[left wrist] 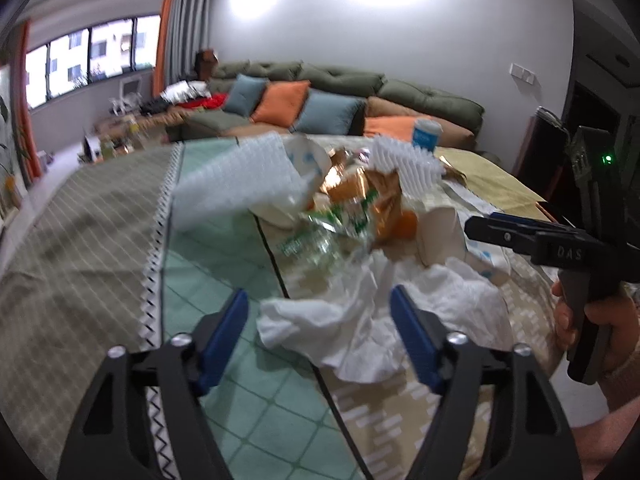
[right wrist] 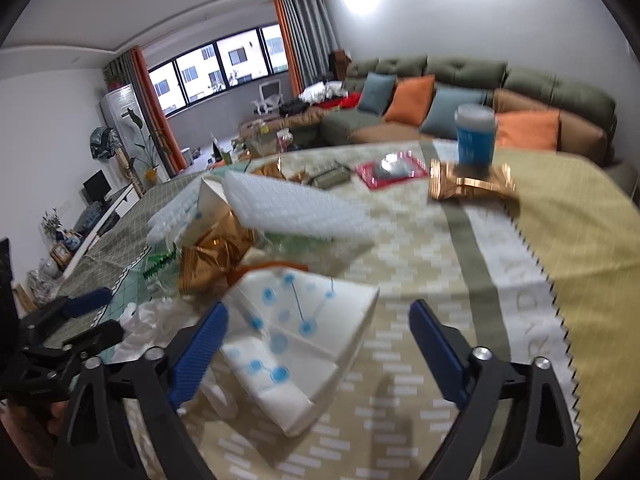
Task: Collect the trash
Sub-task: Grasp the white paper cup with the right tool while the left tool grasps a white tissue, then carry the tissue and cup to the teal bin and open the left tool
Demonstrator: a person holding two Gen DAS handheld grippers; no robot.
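So the tabletop (left wrist: 100,240) has a patchwork cloth on it and there's a heap of trash piled around the middle. Going left to right in the left wrist view: a sheet of white bubble wrap (left wrist: 236,180) sits at about 11 o'clock from the heap's centre, then a crinkled gold foil wrapper (left wrist: 376,200) with a green and clear plastic wrapper (left wrist: 320,232) just below it, then a white ridged packing piece (left wrist: 404,168) up at 1 o'clock. Closest to the camera is a crumpled white tissue (left wrist: 360,320), at 6 o'clock from the heap.

The left gripper (left wrist: 320,320) has its blue fingers (left wrist: 228,332) spread, one on each side of the tissue, not pinching it as far as I can see. Everything's a bit motion-blurred.

Over at 3 o'clock a hand (left wrist: 600,320) holds the right gripper (right wrist: 316,344). In its own view the fingers are spread wide too, with a white carton with blue dots (right wrist: 304,332) lying between them, closer to the left finger. Can't tell if that finger touches it.

Farther back at 1 o'clock, a blue and white cup (right wrist: 476,140) stands on another gold wrapper (right wrist: 468,188). Sofa (right wrist: 540,84) with orange and blue cushions behind it all.
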